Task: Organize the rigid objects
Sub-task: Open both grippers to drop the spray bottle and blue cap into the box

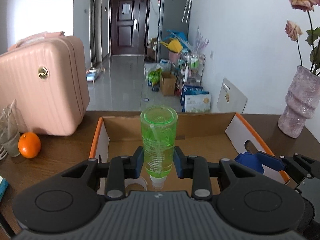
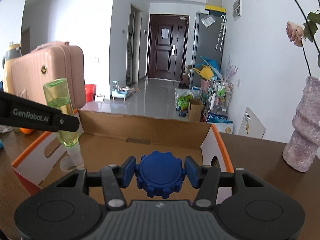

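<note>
Green and see-through, the spray bottle hangs upside down, its cap toward the box floor, clenched at mid-body between the pads of our left gripper over the open cardboard box. Our right gripper grasps a blue toothed cap by its rim above the same box, whose floor looks nearly bare apart from a clear tape roll near the left wall. The bottle is smooth and round, so we judge it could slip or swing in the pads as it comes down, then topple on its narrow cap. With both tools close together, they might knock. Beyond, an orange, a pink suitcase and a pink vase sit clear of us.
</note>
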The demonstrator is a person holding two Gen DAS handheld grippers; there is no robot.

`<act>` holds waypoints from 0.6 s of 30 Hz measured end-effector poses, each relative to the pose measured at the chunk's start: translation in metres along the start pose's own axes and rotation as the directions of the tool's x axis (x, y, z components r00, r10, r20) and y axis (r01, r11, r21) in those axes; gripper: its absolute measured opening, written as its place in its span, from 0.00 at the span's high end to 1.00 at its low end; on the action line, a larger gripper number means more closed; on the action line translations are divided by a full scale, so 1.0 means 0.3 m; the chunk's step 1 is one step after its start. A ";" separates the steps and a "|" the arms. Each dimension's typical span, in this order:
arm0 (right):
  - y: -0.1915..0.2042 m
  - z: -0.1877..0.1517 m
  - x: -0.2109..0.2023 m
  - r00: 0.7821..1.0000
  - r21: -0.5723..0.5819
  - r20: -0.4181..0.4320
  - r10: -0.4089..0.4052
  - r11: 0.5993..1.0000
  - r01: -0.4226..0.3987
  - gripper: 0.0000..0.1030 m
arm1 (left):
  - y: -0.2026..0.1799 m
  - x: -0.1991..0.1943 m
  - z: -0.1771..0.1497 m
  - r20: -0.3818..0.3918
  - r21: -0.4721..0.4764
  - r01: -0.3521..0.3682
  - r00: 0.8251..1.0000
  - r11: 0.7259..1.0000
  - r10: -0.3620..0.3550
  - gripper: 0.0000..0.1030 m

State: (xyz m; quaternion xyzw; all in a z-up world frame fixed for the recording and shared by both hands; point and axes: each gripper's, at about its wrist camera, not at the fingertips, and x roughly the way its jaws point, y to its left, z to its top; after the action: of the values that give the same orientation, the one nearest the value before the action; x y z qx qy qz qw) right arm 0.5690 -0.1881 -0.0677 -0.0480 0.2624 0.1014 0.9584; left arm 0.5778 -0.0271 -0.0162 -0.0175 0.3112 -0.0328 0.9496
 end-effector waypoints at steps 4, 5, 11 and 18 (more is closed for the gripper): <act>0.000 -0.009 0.012 1.000 0.000 -0.017 0.001 1.000 -0.001 0.49 | 0.001 0.029 -0.010 -0.046 0.009 0.009 0.999 1.000 -0.009 0.68; -0.001 -0.011 0.013 1.000 -0.001 -0.021 0.002 1.000 -0.002 0.49 | -0.003 0.040 -0.012 -0.064 0.017 0.008 0.998 1.000 -0.007 0.68; -0.006 -0.020 0.038 0.998 -0.007 -0.062 -0.002 1.000 0.002 0.48 | -0.020 0.074 -0.030 -0.124 0.046 0.002 0.992 0.999 0.004 0.51; -0.043 -0.014 0.026 0.998 0.050 -0.035 -0.044 0.998 0.046 0.02 | -0.008 -0.007 -0.019 -0.009 0.018 -0.029 1.000 0.999 0.030 0.00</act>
State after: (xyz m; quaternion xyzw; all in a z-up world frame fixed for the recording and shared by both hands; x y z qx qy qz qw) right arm 0.5763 -0.2000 -0.0749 -0.0315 0.2801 0.0723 0.9567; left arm 0.5726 -0.0294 -0.0194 -0.0045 0.3154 -0.0216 0.9487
